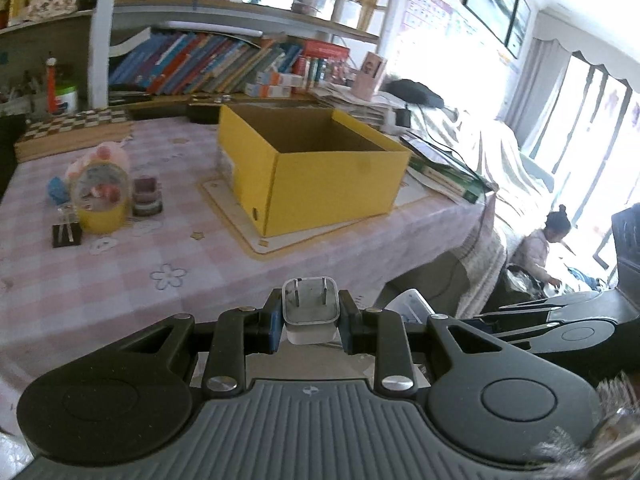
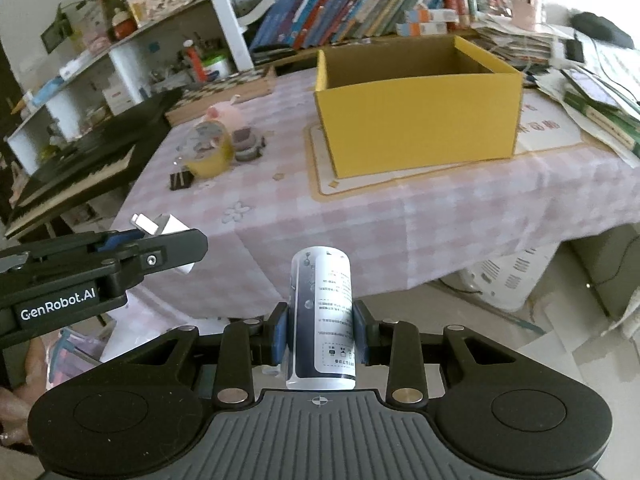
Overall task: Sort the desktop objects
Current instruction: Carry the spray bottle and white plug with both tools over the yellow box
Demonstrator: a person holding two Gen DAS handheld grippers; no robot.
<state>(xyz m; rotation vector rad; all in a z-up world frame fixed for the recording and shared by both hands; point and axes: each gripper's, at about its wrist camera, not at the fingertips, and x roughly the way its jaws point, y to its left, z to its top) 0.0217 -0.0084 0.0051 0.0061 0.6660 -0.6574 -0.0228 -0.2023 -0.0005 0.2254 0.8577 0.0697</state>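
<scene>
ITEM 1. Left gripper [image 1: 310, 312]: pads pinched on a white plug adapter [image 1: 309, 312], its 2 prongs pointing up and away from the camera. Position: short of the yellow box [image 1: 320, 168], on the near side of it, over the near edge of the table [image 1: 120, 272].

ITEM 2. Right gripper [image 2: 320, 328]: pads pinched on a white cylindrical bottle [image 2: 322, 320] with a printed label, gripped around its lower half, the top standing clear above the fingers. Position: near side of the yellow box, off the table edge, well apart from the box.

ITEM 3. Yellow box: open top, interior looks empty as far as can be seen, seated on a pale mat. Judged the likely destination for both held items.

ITEM 4. Unsorted lot, left of the yellow box: a roll of yellow tape [image 1: 102, 208], a small stack of tape rolls [image 1: 147, 196] just beside it, a black binder clip [image 1: 67, 234] nearer the table edge.

HANDLING NOTES (judgement): Carry each item over the near wall of the yellow box with clearance before lowering. Enter 1 gripper at a time, since both sit close together. The bottle is top-heavy in this grip; keep it steady and release low. Release the adapter inside the walls, not on the rim.
</scene>
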